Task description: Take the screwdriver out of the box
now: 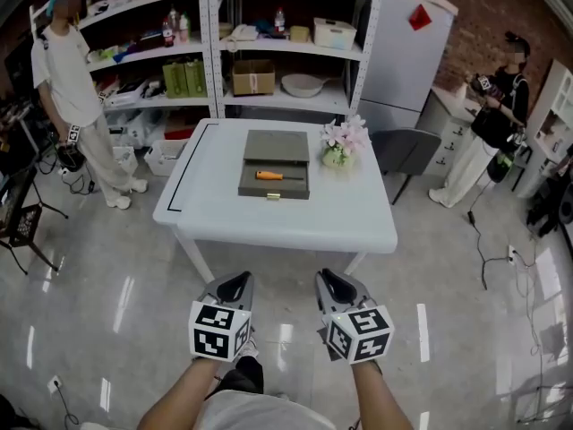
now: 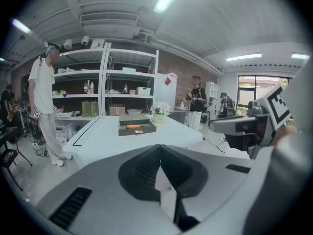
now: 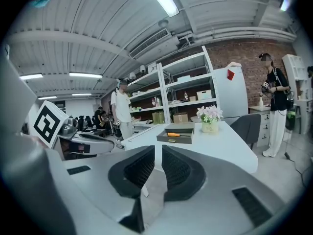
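The left tongs (image 1: pixel 236 282) and right tongs (image 1: pixel 333 281) hang side by side over the grey floor, short of the table (image 1: pixel 269 220), probably because the reach has not begun. The left pair is pressed closed on nothing. The right pair is all but closed, with only a thin slit between its ribbed black pads, and it is empty too.

At 12 o'clock from them, well apart, the flat dark grey box (image 1: pixel 252 187) sits mid-table. Its lid is laid back toward 12 o'clock, so the inside is exposed for a grab from above. The screwdriver (image 1: pixel 272 176) lies flat in the tray, its smooth orange handle toward 9 o'clock and its slim dark shaft toward 3. A small brass-coloured clasp marks the near wall. A pot of pale flowers (image 1: pixel 341 143) stands at the box's 3 o'clock.
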Demonstrator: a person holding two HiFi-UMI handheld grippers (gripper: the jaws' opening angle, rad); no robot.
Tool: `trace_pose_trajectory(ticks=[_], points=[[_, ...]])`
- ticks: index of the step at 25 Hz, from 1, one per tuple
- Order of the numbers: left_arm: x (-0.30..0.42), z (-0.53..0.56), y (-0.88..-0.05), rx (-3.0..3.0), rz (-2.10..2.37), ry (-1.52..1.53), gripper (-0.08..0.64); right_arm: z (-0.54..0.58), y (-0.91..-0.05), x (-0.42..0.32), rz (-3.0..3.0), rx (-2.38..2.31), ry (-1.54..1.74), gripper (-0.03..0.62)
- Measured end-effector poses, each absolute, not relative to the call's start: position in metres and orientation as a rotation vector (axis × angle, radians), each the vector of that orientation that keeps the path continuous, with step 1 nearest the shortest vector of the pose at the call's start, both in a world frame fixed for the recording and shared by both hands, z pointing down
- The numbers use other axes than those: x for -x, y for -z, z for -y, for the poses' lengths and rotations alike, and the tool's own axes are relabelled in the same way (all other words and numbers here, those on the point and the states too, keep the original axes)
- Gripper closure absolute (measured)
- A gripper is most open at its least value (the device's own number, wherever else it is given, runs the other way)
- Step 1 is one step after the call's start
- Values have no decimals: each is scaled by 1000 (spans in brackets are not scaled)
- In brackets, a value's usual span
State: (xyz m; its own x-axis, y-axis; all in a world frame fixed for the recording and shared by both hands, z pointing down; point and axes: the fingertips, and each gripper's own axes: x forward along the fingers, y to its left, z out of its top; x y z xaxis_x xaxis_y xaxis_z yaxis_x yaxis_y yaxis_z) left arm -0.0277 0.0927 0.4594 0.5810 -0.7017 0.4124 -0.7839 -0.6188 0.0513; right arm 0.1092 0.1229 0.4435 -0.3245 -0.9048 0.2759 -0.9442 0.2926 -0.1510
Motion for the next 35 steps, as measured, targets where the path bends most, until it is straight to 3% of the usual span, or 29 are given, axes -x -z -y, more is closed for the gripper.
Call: trace_pose_trajectory(ticks=[35], points=[[68,142,-468,-2578,1090,-517,555,106,-456,-64,2257,-1716,-481,457]])
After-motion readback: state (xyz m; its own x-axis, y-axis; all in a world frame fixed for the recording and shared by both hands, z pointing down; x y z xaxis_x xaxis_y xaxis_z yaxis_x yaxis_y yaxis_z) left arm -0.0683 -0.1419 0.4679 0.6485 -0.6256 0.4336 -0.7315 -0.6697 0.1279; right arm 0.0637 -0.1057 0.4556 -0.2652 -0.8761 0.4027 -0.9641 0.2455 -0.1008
